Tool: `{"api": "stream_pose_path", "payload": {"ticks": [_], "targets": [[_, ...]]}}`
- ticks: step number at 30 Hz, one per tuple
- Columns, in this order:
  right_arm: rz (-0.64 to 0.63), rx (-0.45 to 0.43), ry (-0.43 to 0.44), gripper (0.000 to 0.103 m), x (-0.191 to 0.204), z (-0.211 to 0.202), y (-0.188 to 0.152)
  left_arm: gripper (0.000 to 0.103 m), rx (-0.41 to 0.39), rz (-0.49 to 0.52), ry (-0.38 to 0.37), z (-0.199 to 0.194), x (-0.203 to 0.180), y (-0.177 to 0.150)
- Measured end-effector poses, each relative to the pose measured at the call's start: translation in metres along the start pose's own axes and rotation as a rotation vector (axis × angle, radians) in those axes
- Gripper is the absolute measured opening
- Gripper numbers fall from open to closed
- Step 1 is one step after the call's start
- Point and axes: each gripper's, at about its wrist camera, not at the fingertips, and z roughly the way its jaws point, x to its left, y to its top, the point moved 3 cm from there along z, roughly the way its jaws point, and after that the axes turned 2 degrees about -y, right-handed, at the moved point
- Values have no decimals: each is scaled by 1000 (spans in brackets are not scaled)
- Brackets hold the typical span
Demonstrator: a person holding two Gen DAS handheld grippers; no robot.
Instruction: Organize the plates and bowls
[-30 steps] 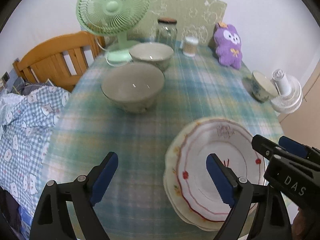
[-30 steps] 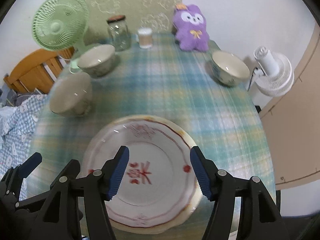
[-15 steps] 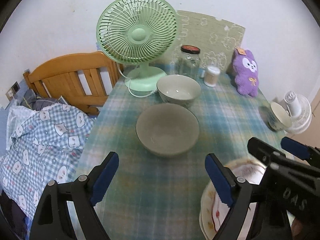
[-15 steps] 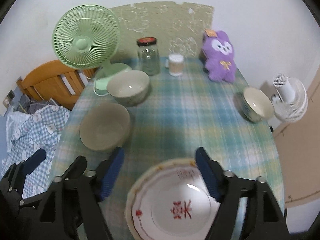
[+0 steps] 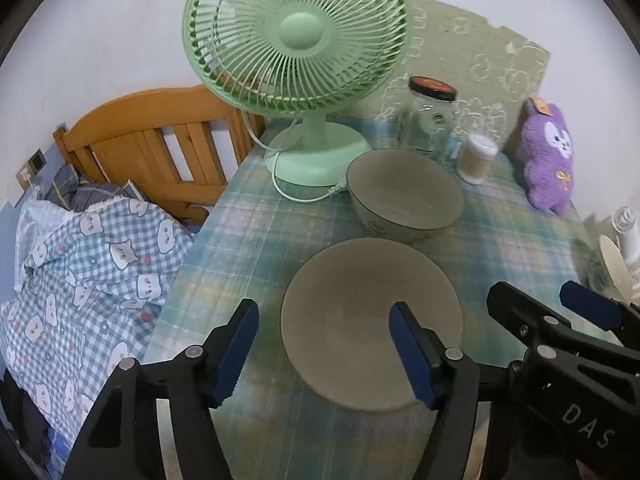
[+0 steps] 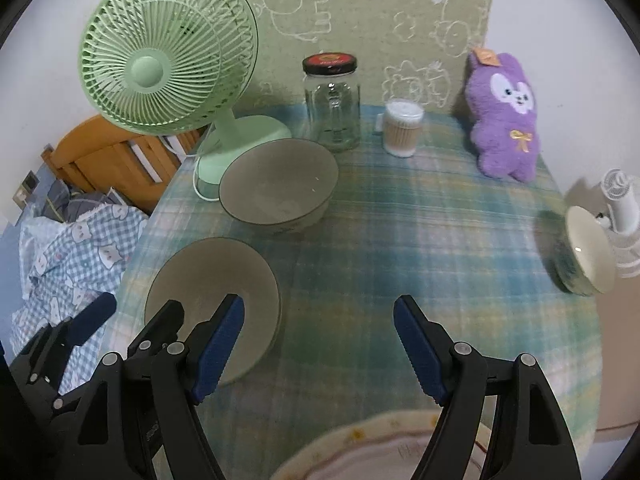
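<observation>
Obs.: both views have swung off the stacked plates and onto the bowls. A second ago the plate stack filled the lower centre of both wrist views; now only its scalloped, red-lined rim (image 6: 384, 446) shows at the bottom edge of the right view, and it is gone from the left view.

Left hand-held gripper (image 5: 324, 350): now over the near grey bowl (image 5: 372, 322). Jaws are closing. The near-left rim of the bowl lies between them: the right pad sits over the bowl's interior, the left pad outside the rim over the plaid cloth. No pad contact visible, so nothing is held yet.

Right hand-held gripper (image 6: 320, 344): jaws apart, empty, only the cloth of the desk (image 6: 440, 248) between them. It has travelled alongside the left one; its left finger now overlaps the same bowl's right edge in the picture, contact not confirmed.

Other task items: second grey bowl (image 5: 404, 194) just beyond the first, near the base of the green fan (image 5: 298, 36); the two bowls look close but I cannot tell if they touch. Small patterned bowl (image 6: 584, 256) well apart at the right edge of the desk.

Reading: plates appear dealt with (stacked near the front edge). Work has shifted to the bowls, with the near grey bowl the likely first pick, probably to nest with its neighbour. Rim pinch on glazed ware: slip risk if the bite is shallow.
</observation>
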Motion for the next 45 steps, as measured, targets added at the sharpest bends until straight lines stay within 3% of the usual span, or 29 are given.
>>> {"api": "stream_pose_path", "payload": {"ticks": [5,9,15,19,33,45], "targets": [[-13,45,46,69,8,28,2,59,40,-15,27,22,3,0],[-12,80,68,48,15,44,2,49,70,-4,20,36,2,-2],[-18,99,71,35,24,55,1,39,72,25,37,42,2,-2],[1,111,66,15,29,59,-1,30,72,25,25,45,8,-2],[65,105,-24,15,31,55,-9,20,80,70,-58,50,16,-1],[92,46,-56,15,38,4,-30,20,61,121,-113,11,19,-10]]}}
